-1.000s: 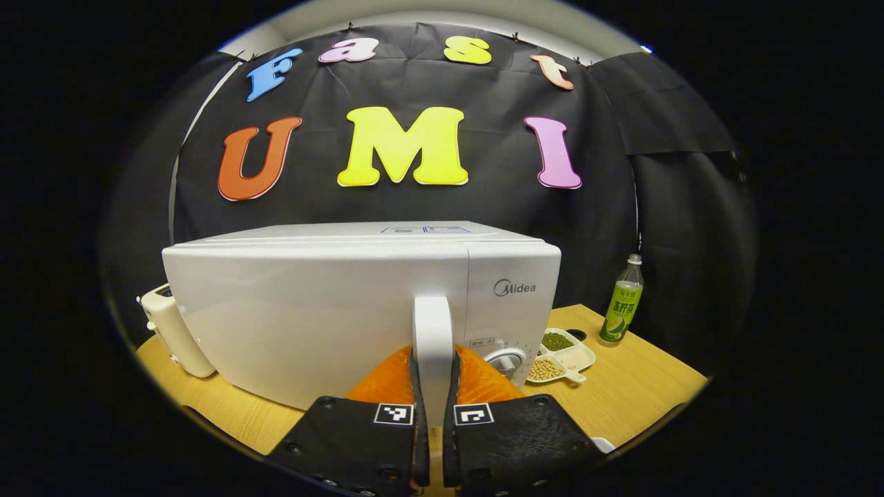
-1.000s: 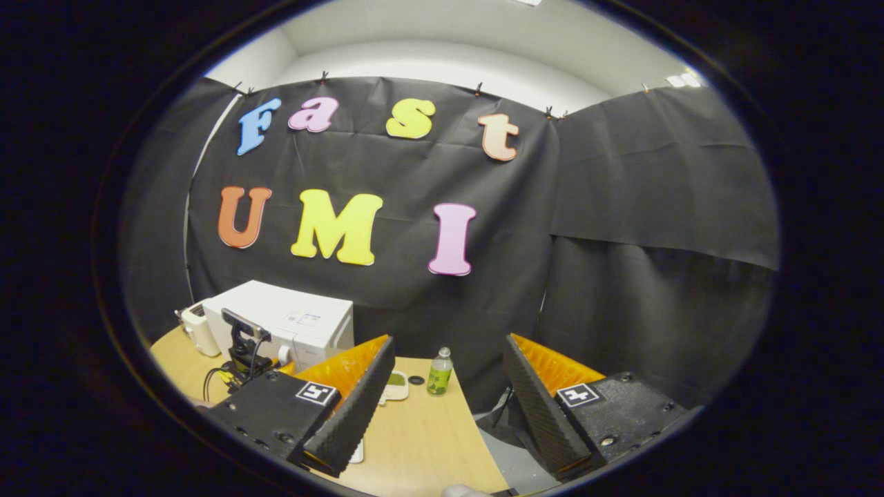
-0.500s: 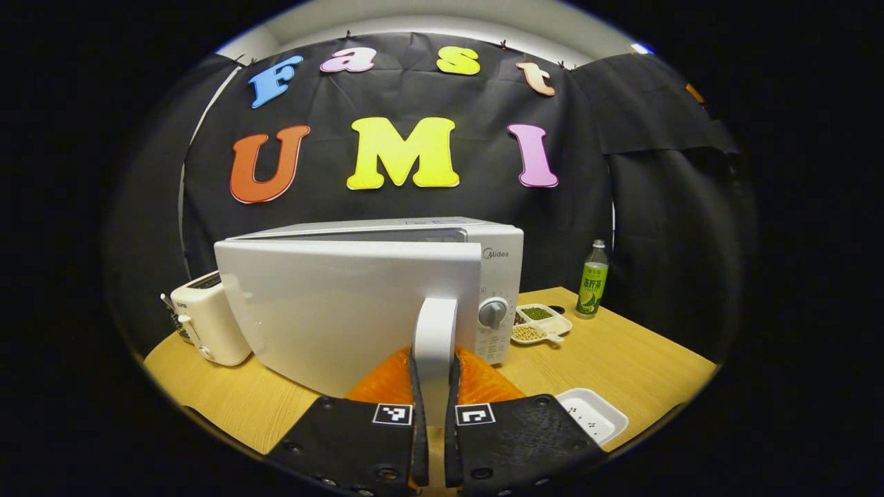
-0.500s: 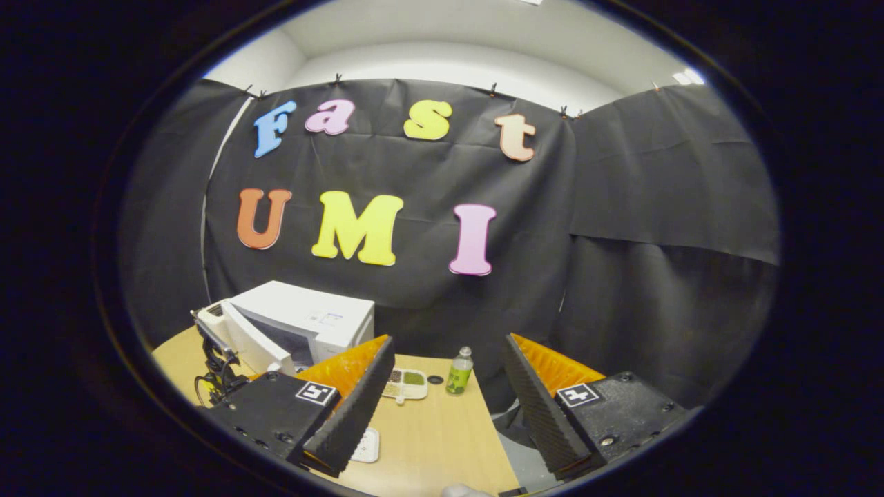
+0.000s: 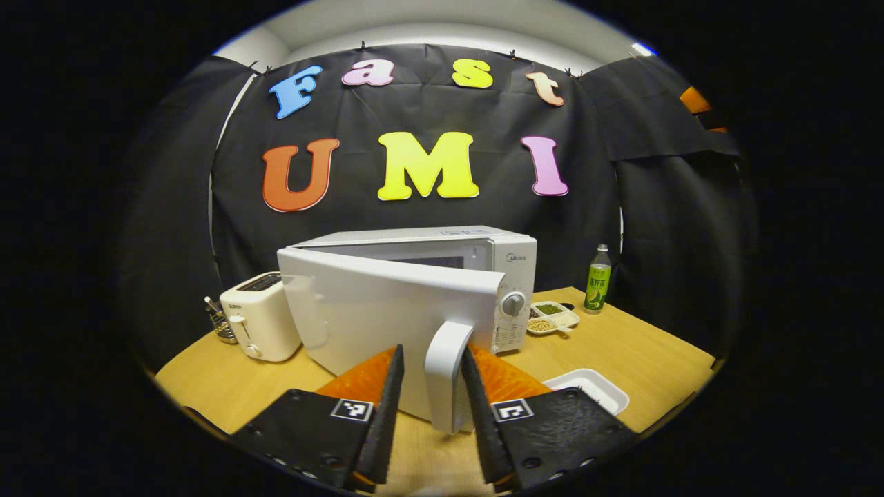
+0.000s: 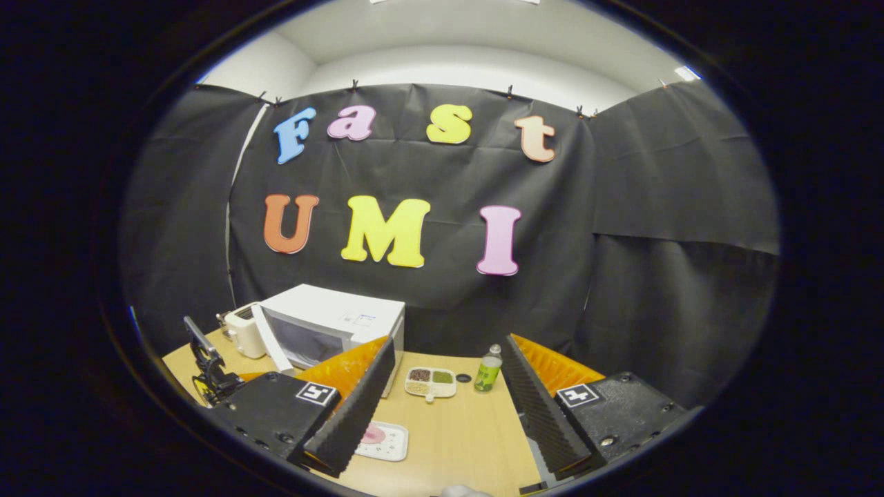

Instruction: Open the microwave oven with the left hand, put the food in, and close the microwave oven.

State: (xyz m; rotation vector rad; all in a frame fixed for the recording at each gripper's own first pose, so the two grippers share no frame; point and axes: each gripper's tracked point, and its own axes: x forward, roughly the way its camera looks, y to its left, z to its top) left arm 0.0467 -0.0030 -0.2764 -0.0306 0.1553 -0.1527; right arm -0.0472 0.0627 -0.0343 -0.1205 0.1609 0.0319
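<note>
1. The open door point(image 5: 387, 314) is hiding most of the microwave point(image 5: 476, 252) cavity.
2. The right gripper's finger point(image 6: 349, 407) is covering part of the white tray point(image 6: 384, 442); its pink content is staying too small to identify.
3. The divided dish's point(image 6: 431, 382) contents are too small to tell.

White microwave point(image 5: 407, 304), cream toaster point(image 5: 261, 324), green bottle point(image 5: 597, 281), white tray point(image 5: 592, 386) on a light wood-grain counter point(image 5: 621, 345).

Black cloth wall point(image 6: 656, 207) behind a wooden table point(image 5: 642, 352).
</note>
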